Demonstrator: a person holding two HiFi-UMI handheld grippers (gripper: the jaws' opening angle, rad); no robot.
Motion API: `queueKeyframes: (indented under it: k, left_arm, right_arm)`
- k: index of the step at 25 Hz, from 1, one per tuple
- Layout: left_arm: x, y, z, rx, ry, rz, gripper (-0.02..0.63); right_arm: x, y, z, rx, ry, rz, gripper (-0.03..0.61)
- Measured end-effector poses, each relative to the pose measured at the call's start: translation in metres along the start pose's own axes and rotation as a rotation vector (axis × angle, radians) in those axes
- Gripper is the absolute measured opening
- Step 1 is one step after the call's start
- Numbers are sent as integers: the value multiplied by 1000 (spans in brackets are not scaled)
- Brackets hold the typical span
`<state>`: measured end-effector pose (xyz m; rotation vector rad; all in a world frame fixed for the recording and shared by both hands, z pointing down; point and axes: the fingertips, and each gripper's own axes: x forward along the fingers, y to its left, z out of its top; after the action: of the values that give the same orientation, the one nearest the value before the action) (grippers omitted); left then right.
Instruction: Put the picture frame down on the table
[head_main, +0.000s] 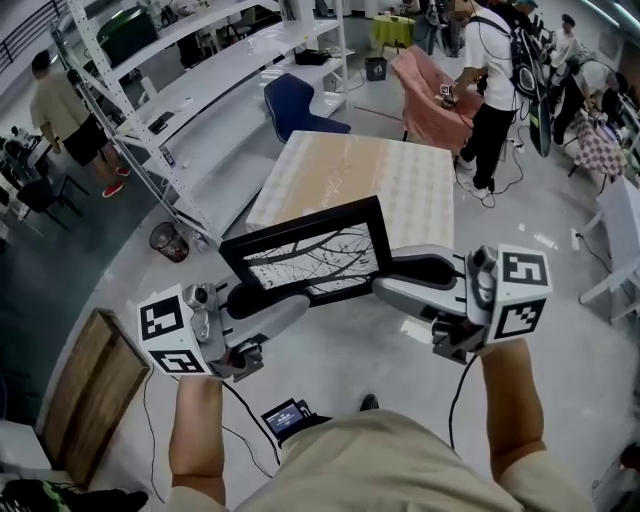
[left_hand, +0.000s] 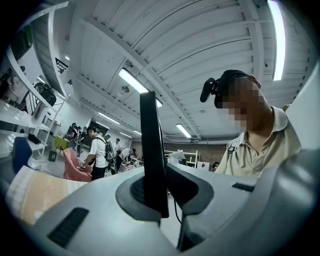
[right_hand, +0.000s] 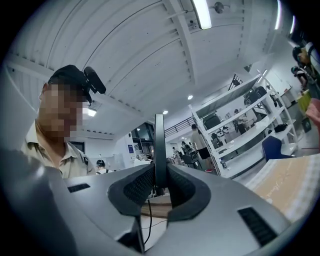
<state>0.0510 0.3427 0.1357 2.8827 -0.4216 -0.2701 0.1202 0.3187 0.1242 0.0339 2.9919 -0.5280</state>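
The picture frame (head_main: 315, 255), black-rimmed with a branch pattern behind the glass, was held in the air between both tools, tilted with its far edge higher. The left tool (head_main: 250, 300) was clamped on the frame's lower left part, and its own view showed the dark frame edge (left_hand: 152, 150) standing upright, pinched between the pads. The right tool (head_main: 415, 270) gripped the right side in the same way, with the thin edge (right_hand: 159, 150) caught between its ribbed pads (right_hand: 137, 187). The counter (head_main: 400, 180), covered in a pale patterned cloth, lay just beyond the frame. In the steep head view the frame overlapped the counter's near edge, though whether it hung over the counter or just short of it was hard to judge. A blue chair (head_main: 295, 105) stood at the counter's far left corner and a pink-covered chair (head_main: 430, 95) at the far right one, with a person in a white shirt (head_main: 490, 80) bent beside it. A long shelving rack (head_main: 130, 110) ran along the left, and a bin (head_main: 168, 240) sat on the floor (head_main: 350, 360) at its near end. Closer in, a wooden board (head_main: 90, 390) lay at the left, and a small screen (head_main: 287, 417) with a cable (head_main: 150, 440) rested by the person's feet.
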Motion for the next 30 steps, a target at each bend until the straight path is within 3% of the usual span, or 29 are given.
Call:
queueKeyframes:
  k: [9, 30]
  left_arm:
    - [46, 68, 8, -17, 21, 36, 49]
    - [-31, 235, 43, -85, 45, -144, 49]
  right_arm:
    - [-24, -76, 26, 42, -4, 23, 72]
    - [95, -206, 43, 44, -26, -177, 72]
